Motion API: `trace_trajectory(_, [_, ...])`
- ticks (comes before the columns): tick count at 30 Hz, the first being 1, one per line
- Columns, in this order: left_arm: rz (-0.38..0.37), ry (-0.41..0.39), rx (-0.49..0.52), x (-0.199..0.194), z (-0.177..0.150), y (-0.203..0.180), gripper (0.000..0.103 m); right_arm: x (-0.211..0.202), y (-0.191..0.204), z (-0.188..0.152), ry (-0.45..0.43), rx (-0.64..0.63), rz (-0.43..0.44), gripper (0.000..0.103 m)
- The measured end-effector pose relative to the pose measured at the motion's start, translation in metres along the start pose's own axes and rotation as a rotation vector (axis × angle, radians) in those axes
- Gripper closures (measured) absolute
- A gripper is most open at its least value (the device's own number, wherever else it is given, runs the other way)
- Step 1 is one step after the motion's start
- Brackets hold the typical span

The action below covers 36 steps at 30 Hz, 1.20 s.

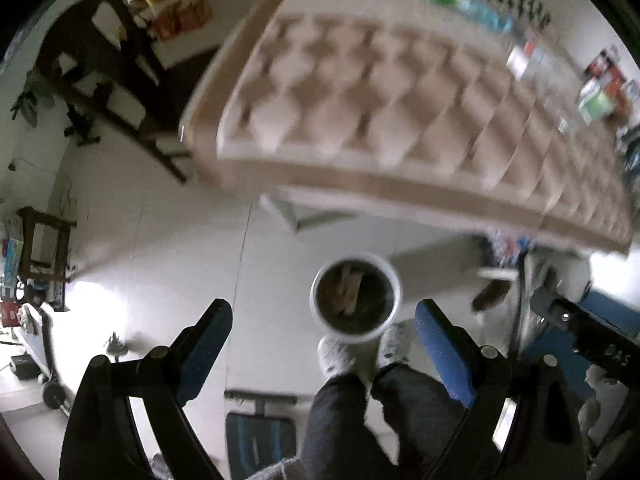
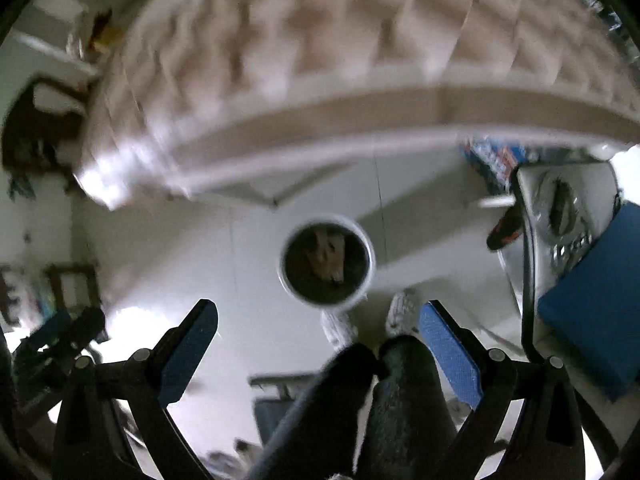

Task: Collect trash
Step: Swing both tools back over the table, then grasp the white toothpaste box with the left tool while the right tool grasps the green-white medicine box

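A round white trash bin [image 1: 355, 299] stands on the pale floor below both grippers, with brown crumpled trash inside. It also shows in the right wrist view [image 2: 328, 261]. My left gripper [image 1: 324, 344] is open and empty, pointing down above the bin. My right gripper [image 2: 319, 350] is open and empty too, also above the bin. The right gripper's black body [image 1: 592, 332] shows at the right edge of the left wrist view. Both views are blurred.
A beige tufted sofa or bed edge [image 1: 380, 112] fills the upper view, also in the right wrist view [image 2: 320, 48]. The person's legs and white shoes [image 1: 340, 356] stand by the bin. A dark wooden chair [image 1: 104, 64] is at the left, a blue box [image 2: 592, 304] at the right.
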<state>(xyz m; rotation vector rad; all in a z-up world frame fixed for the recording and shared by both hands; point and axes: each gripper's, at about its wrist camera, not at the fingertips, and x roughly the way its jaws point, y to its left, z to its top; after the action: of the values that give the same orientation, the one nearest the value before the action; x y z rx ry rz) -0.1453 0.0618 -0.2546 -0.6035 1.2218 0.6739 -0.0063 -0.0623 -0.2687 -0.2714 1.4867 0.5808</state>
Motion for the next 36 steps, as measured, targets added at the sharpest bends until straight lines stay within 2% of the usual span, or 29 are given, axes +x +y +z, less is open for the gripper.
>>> trace_trajectory(3, [-0.015,-0.054,0.023,-0.016,0.039,-0.033,0.009,-0.048,-0.013,0.038,-0.083,0.045,0.003,0.001])
trace_trajectory(6, [0.010,-0.116,0.136,-0.024,0.083,-0.081,0.009,-0.084,-0.043,0.081,-0.144,0.107,-0.017,0.001])
trace_trajectory(10, [0.035,-0.150,0.319,-0.012,0.158,-0.157,0.009,-0.115,-0.111,0.150,-0.190,0.177,-0.086,0.001])
trace_trajectory(16, [0.076,-0.098,0.599,0.033,0.251,-0.271,0.009,-0.119,-0.214,0.276,-0.133,0.195,-0.186,0.001])
trace_trajectory(19, [0.090,-0.045,0.737,0.064,0.280,-0.329,0.009,-0.115,-0.247,0.338,-0.091,0.154,-0.244,0.001])
trace_trajectory(22, [0.074,0.028,0.855,0.096,0.296,-0.373,0.009,-0.113,-0.272,0.393,-0.055,0.100,-0.291,0.001])
trace_trajectory(25, [0.064,0.115,0.943,0.129,0.303,-0.402,0.010,-0.109,-0.287,0.431,-0.026,0.015,-0.334,0.001])
trace_trajectory(28, [0.071,0.170,0.988,0.153,0.305,-0.418,0.011,-0.094,-0.293,0.470,0.030,-0.078,-0.363,0.001])
trace_trajectory(31, [0.068,0.196,1.004,0.170,0.308,-0.428,0.011,-0.078,-0.290,0.484,0.058,-0.126,-0.374,0.001])
trace_trajectory(32, [0.062,0.202,1.003,0.174,0.310,-0.430,0.017,-0.074,-0.289,0.490,0.067,-0.139,-0.365,0.001])
trace_trajectory(33, [0.057,0.207,1.002,0.177,0.311,-0.432,0.031,-0.069,-0.287,0.491,0.080,-0.149,-0.357,0.001])
trace_trajectory(35, [0.042,0.230,0.995,0.181,0.314,-0.435,0.033,-0.057,-0.285,0.500,0.105,-0.163,-0.337,0.001])
trace_trajectory(36, [0.032,0.235,1.002,0.182,0.314,-0.436,0.038,-0.052,-0.284,0.503,0.114,-0.166,-0.332,0.001])
